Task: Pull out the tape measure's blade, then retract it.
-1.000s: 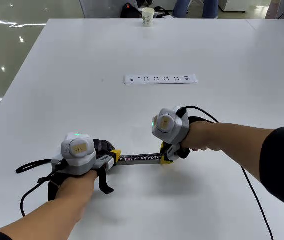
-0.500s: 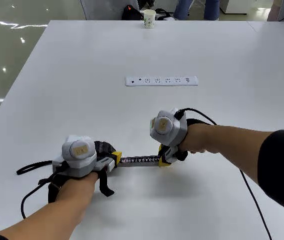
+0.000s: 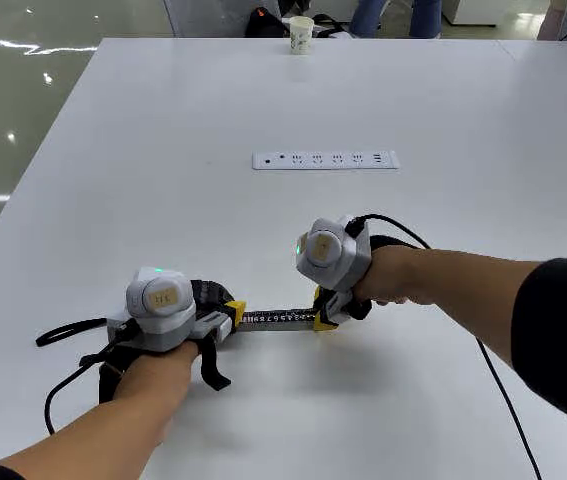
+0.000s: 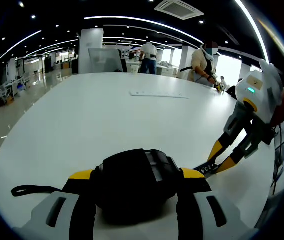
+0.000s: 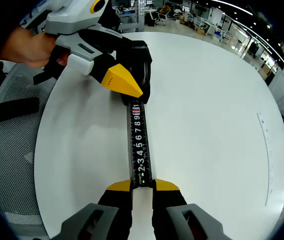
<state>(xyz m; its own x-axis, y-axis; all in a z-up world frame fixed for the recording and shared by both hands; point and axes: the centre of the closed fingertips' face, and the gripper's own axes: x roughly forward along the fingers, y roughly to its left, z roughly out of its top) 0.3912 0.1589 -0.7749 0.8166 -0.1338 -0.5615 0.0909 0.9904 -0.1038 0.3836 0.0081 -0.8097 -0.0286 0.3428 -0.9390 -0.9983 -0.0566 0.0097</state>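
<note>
My right gripper (image 5: 142, 185) has its jaws pinched together on the free end of the blade (image 5: 138, 142), just below the first printed numbers. My left gripper (image 4: 136, 175) has its jaws clamped around the black body of the tape measure (image 4: 134, 186), with a yellow tip on each flank. A short run of blade is out, stretched straight between the two grippers at the near end of the table (image 3: 263, 100); I cannot tell whether it touches the top or rides just above it. I judge the body to be compact, rigid and light enough for one gripper, with a rubbery-looking shell that should not slip, so the flanks are the right place to hold it. The blade looks like thin sprung steel. It should stay stiff while straight, kink easily if I twist it, and want to snap home, so I would hold it at the very tip and feed it back under control. A black strap (image 4: 29, 190) lies on the table beside the body. The tabletop is white, smooth and flat. A white power strip (image 3: 325, 159) sits well beyond the grippers, and a paper cup (image 3: 301, 34) stands at the far edge. Around it is an open office with a glossy floor, ceiling strip lights, a mesh chair (image 5: 11, 165) by the table and people standing at the far side.
</note>
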